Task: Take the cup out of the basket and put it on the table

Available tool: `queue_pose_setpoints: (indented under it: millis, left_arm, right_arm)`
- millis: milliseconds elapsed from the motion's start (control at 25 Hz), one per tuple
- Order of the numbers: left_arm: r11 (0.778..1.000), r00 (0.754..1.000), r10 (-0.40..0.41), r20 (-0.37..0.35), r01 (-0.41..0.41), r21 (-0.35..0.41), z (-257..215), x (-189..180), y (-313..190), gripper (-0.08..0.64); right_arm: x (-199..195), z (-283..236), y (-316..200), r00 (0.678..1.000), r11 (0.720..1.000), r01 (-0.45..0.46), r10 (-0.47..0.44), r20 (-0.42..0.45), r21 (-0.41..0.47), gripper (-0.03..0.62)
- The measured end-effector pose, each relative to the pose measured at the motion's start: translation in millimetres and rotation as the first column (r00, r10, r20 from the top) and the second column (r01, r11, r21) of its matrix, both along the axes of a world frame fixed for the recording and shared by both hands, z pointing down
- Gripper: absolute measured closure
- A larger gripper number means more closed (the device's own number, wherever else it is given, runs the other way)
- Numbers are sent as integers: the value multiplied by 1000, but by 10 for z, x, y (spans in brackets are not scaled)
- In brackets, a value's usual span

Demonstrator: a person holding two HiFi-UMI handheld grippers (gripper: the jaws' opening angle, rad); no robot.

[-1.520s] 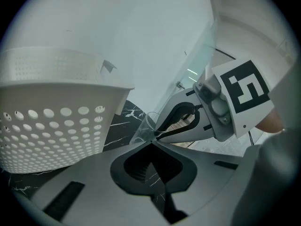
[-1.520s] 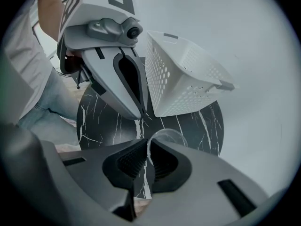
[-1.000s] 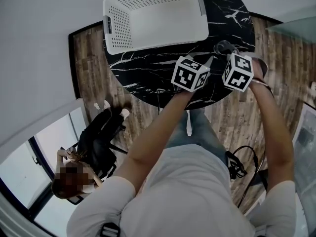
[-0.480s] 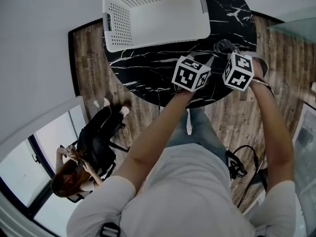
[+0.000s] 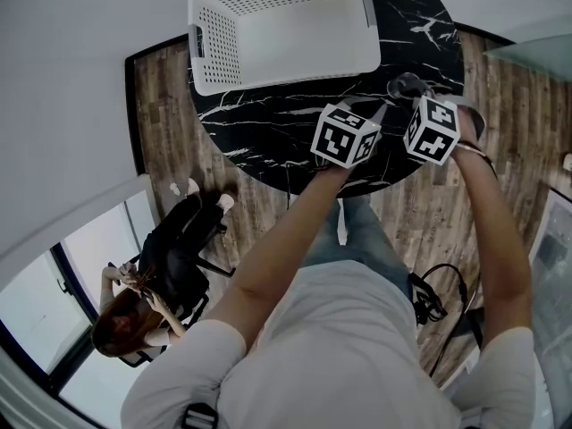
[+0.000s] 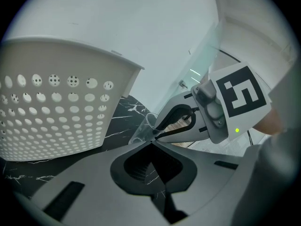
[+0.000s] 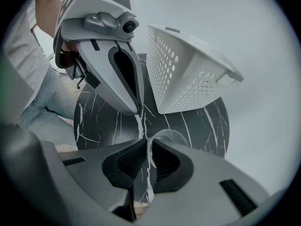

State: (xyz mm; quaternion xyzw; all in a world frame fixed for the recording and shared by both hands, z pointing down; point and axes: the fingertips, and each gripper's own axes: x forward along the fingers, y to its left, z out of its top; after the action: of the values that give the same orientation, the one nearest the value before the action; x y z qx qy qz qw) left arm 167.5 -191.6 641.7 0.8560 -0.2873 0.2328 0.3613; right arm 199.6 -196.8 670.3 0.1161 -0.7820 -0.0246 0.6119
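Note:
A clear plastic cup point(image 5: 405, 85) is outside the white perforated basket point(image 5: 286, 65), over the right part of the black marble table point(image 5: 268, 123). My right gripper point(image 5: 413, 93) is shut on its rim; in the right gripper view the cup's point(image 7: 171, 136) wall is pinched between the pads at my right gripper point(image 7: 146, 148). Whether the cup's base touches the table is hidden. My left gripper point(image 6: 153, 141) is shut and holds nothing. Its tip point(image 7: 138, 111) hovers close beside the cup point(image 6: 145, 126), left of the right gripper point(image 6: 156, 131).
The basket point(image 6: 51, 112) fills the table's far left half and looks bare inside. The round table's edge runs just right of the cup. Below lie a wooden floor point(image 5: 165, 123), a person seated in a chair point(image 5: 170, 257), and cables point(image 5: 433, 298).

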Motion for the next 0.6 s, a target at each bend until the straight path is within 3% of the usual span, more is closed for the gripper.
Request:
queue_pose_setpoints:
  millis: [440,600]
  left_arm:
    - [1000,1000,-3,0,3,15,-102,-49,5,561]
    - [1000,1000,-7,-2,7,25,-211,-92,24,561]
  right_arm:
    - [-12,-122,10,1000,1000,-7,7,9,13,565]
    - [-58,-290,38,997,998,-54,52,65,37,565]
